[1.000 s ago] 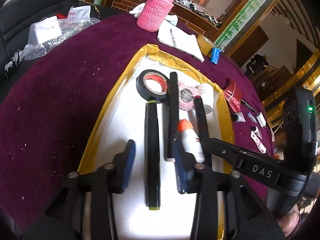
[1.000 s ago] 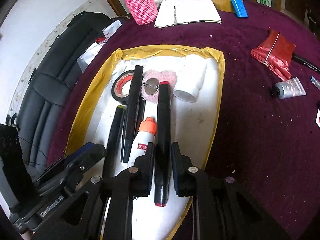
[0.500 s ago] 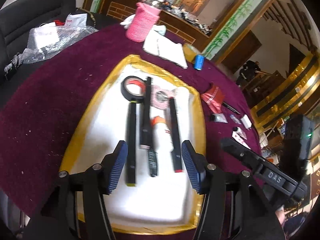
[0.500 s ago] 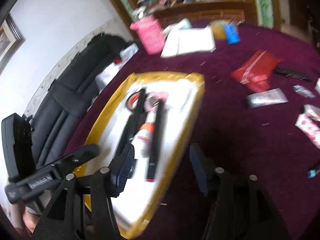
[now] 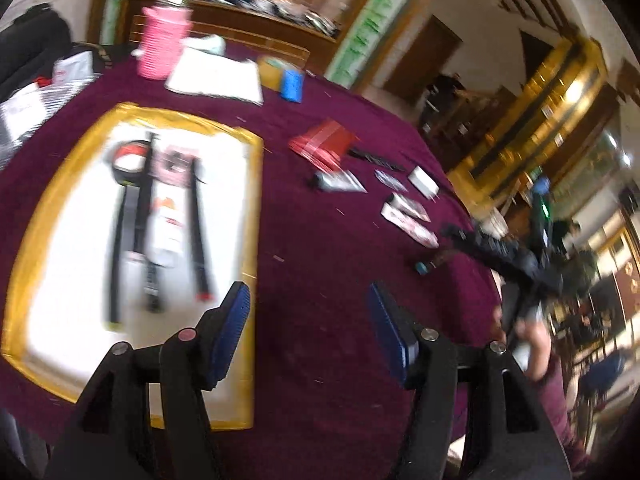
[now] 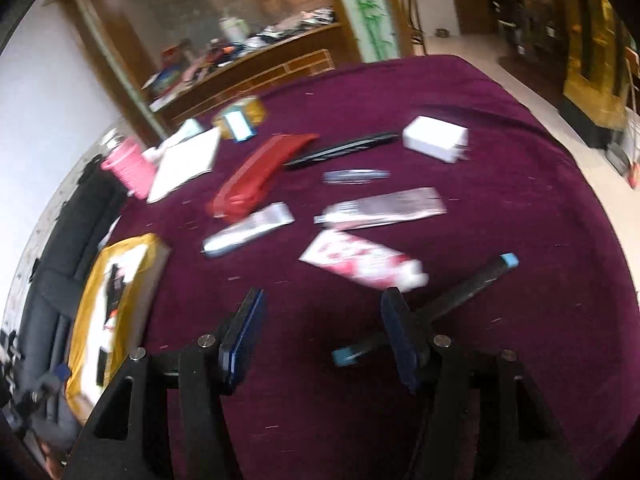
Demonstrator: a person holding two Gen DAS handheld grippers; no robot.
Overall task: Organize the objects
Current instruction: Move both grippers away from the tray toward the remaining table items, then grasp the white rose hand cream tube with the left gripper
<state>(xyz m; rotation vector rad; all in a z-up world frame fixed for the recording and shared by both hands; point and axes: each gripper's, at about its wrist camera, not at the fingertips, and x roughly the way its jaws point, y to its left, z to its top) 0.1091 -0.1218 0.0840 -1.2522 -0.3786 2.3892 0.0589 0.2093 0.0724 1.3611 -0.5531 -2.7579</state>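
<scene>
A white tray with a gold rim [image 5: 256, 184] lies on the purple table and holds black markers [image 5: 198, 220], a white glue bottle [image 5: 166, 228] and a black tape roll [image 5: 126, 162]. My left gripper [image 5: 310, 328] is open and empty over the cloth just right of the tray. My right gripper [image 6: 320, 334] is open and empty above the cloth. A black marker with light blue ends [image 6: 460, 296] lies beside its right finger. A red pouch [image 6: 260, 176], tubes and a pink-and-white packet [image 6: 360, 260] lie beyond it. The tray [image 6: 92, 300] shows at the left there.
A pink knitted cup [image 5: 162, 42], a white notebook [image 5: 216, 76], a yellow tape roll and a blue item [image 5: 291, 84] stand at the table's far side. A white box [image 6: 436, 138] and a black comb [image 6: 344, 146] lie far right. A black sofa is at the left.
Both grippers have swung right, away from the tray. The right gripper let go of the red-capped marker, opened, and now faces the loose items on the cloth. The left gripper has opened wider.
</scene>
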